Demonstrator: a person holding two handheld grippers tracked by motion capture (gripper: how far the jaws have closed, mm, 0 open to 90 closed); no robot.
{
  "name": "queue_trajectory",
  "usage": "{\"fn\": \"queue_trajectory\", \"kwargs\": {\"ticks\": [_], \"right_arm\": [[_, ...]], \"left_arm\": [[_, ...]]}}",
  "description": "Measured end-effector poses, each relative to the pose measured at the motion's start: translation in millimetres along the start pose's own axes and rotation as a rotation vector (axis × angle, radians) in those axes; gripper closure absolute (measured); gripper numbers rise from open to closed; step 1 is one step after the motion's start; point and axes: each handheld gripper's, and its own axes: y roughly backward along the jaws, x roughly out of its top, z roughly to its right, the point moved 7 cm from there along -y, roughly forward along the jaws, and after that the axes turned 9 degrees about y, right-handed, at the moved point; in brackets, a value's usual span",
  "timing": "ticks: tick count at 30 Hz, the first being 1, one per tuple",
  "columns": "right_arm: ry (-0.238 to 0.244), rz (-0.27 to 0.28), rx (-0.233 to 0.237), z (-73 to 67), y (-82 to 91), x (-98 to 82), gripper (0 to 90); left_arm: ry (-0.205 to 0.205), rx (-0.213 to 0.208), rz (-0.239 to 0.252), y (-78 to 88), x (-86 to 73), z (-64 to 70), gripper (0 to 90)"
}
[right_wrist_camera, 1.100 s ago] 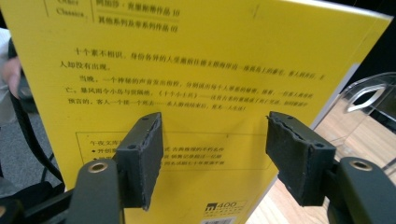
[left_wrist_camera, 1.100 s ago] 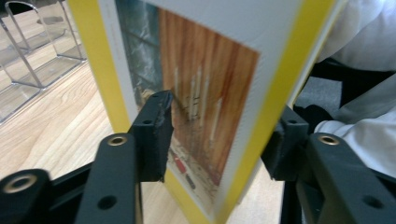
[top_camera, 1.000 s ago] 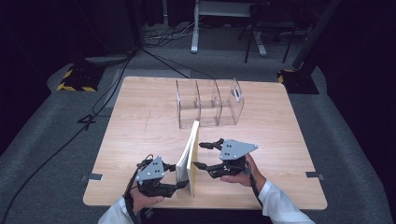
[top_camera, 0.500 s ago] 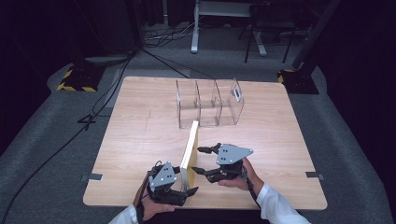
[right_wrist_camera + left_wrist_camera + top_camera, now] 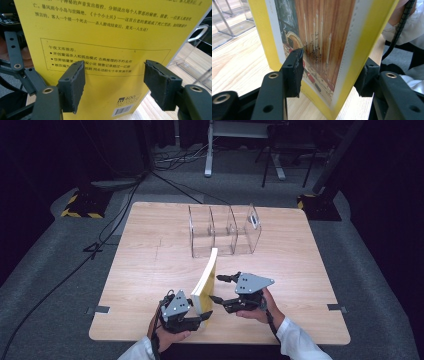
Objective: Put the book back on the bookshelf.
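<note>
The left gripper (image 5: 205,316) is straddling the near bottom corner of the book (image 5: 207,280). Its jaws have just been closing with the book between them. In the left gripper view (image 5: 332,67), 1 pad is lying against the picture cover (image 5: 322,32), while the other is sitting behind the yellow edge, where contact is hidden. I am reading this as a clamp on the book.

The right gripper (image 5: 220,288) is standing with its jaws apart, facing the back cover and gripping nothing.

The book is standing on its long edge on the table (image 5: 150,260), near the person's side. It is leaning slightly and pointing toward the clear rack (image 5: 225,230), which is well apart from it.

It is looking like a thin paperback: light, and with soft covers that are probably going to bow if squeezed far from the spine. The glossy cover may slide under the pads. A hold low and close to the spine should be steadiest. The open right jaws could close across the thickness further along to stop it toppling.

The high view is giving the layout, including the 3 compartments of the rack and the gap left to cross. The left gripper view is showing the pad on the cover art. The right gripper view (image 5: 115,72) is showing the printed text and barcode on the back cover (image 5: 100,30), with open air between the pads.
</note>
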Motion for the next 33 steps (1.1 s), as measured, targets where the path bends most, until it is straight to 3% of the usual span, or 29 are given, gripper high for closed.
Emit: {"fn": "queue_trajectory", "kwargs": {"ticks": [6, 10, 14, 18, 21, 23, 25, 33], "right_arm": [[-0.006, -0.018, -0.028, 7.5, 3.9, -3.0, 32.0], [-0.029, -0.025, -0.082, 18.2, 8.0, -6.8, 36.7], [-0.043, -0.044, -0.106, 23.7, 10.5, -12.8, 39.7], [-0.040, -0.055, -0.100, 20.8, 10.4, -16.4, 40.1], [-0.036, -0.061, -0.100, 20.2, 11.3, -17.7, 40.2], [-0.042, -0.057, -0.102, 20.2, 12.8, -18.0, 40.2], [-0.059, -0.044, -0.088, 18.5, 15.2, -17.9, 40.0], [-0.046, -0.023, -0.004, 4.3, 27.6, -13.9, 38.3]], "left_arm": [[-0.010, 0.019, -0.004, -12.9, 5.3, 0.8, 41.3], [-0.014, 0.017, -0.006, -19.7, 8.0, 1.9, 40.2], [-0.023, 0.020, -0.014, -20.4, 7.9, 4.0, 40.3], [-0.022, -0.018, -0.049, -18.7, 0.7, 10.4, 39.6], [-0.049, -0.026, -0.075, -16.8, -3.8, 16.0, 40.2], [-0.054, -0.046, -0.069, -13.8, -4.0, 19.2, 41.9], [-0.063, -0.065, -0.071, -12.1, -3.8, 21.2, 44.4], [-0.070, -0.081, -0.078, -14.0, -6.3, 19.0, 51.7]]}}
